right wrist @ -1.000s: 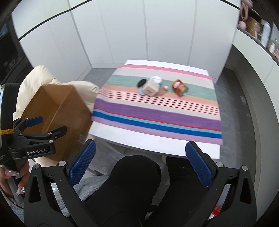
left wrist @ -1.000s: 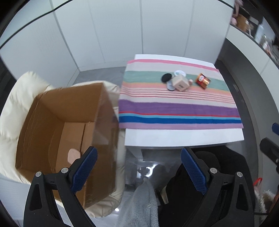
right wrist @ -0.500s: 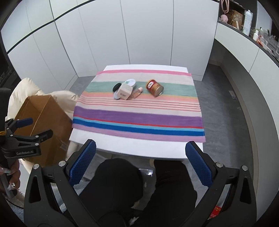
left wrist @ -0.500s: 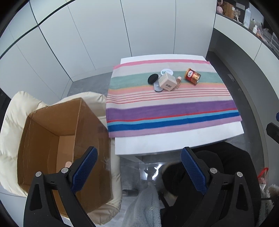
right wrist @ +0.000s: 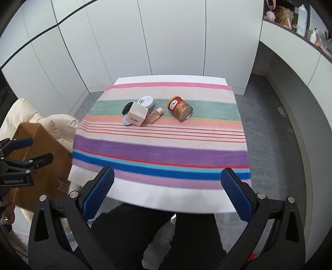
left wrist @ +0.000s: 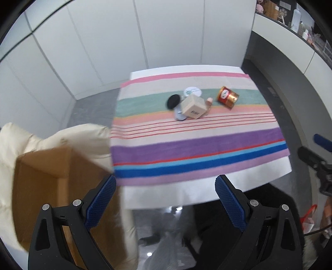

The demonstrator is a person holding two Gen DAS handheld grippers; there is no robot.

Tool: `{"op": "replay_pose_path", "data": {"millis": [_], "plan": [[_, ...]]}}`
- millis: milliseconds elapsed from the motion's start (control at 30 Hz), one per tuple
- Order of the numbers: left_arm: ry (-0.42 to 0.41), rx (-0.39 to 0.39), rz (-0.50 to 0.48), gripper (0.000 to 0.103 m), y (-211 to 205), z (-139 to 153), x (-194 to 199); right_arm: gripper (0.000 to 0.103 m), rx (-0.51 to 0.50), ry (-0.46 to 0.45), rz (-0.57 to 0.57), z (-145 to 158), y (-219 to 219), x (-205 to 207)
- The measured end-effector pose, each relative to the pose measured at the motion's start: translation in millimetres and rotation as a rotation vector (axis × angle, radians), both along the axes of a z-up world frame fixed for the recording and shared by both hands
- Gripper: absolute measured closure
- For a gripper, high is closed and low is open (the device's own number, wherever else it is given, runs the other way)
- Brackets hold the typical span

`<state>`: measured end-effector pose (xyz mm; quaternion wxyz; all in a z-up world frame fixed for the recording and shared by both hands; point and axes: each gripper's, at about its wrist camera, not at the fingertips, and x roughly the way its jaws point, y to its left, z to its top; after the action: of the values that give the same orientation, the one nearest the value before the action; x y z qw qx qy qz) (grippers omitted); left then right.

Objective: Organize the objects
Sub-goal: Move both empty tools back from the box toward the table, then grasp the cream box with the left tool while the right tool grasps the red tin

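Observation:
A cluster of small items lies on the far part of a striped cloth [right wrist: 161,145] covering a white table [right wrist: 157,199]: a beige cube box [right wrist: 137,114], a white round tin [right wrist: 146,101], a black disc [right wrist: 127,108], a pink bottle [right wrist: 154,115] and a red-gold can [right wrist: 180,108] on its side. The same box [left wrist: 194,107] and can [left wrist: 227,97] show in the left wrist view. My left gripper [left wrist: 166,202] hangs open and empty near the table's front edge. My right gripper [right wrist: 166,194] is open and empty too, over the front edge.
An open cardboard box [left wrist: 49,187] rests on a cream cushioned seat [left wrist: 68,137] left of the table. The person's dark-clothed legs [right wrist: 157,238] sit below the front edge. White cabinet walls stand behind; a shelf with bottles [right wrist: 300,16] runs along the right.
Both grippers have swung rightward and forward toward the table. The cardboard box has slid to the left edge of the left wrist view. Both stay open and empty.

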<state>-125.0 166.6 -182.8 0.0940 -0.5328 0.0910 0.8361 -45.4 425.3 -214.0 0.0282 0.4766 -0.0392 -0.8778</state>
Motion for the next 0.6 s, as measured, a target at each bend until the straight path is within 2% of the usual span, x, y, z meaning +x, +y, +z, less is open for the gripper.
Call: {"op": "replay_pose_path", "data": {"millis": [133,267,433,600], "plan": [[-0.038,0.119,-0.052,0.006,20,-27,-38,0.000,-0.042,0.005,0.032,-28,7,-36],[-0.058,0.149,-0.055,0.006,40,-55,-76,0.000,-0.058,0.013,0.025,-58,18,-76],[-0.110,0.210,0.004,0.006,51,-94,-130,0.000,-0.072,0.010,0.004,-91,33,-124],[-0.124,0.236,0.066,0.006,59,-125,-172,0.000,-0.060,-0.002,0.005,-116,44,-163]]}}
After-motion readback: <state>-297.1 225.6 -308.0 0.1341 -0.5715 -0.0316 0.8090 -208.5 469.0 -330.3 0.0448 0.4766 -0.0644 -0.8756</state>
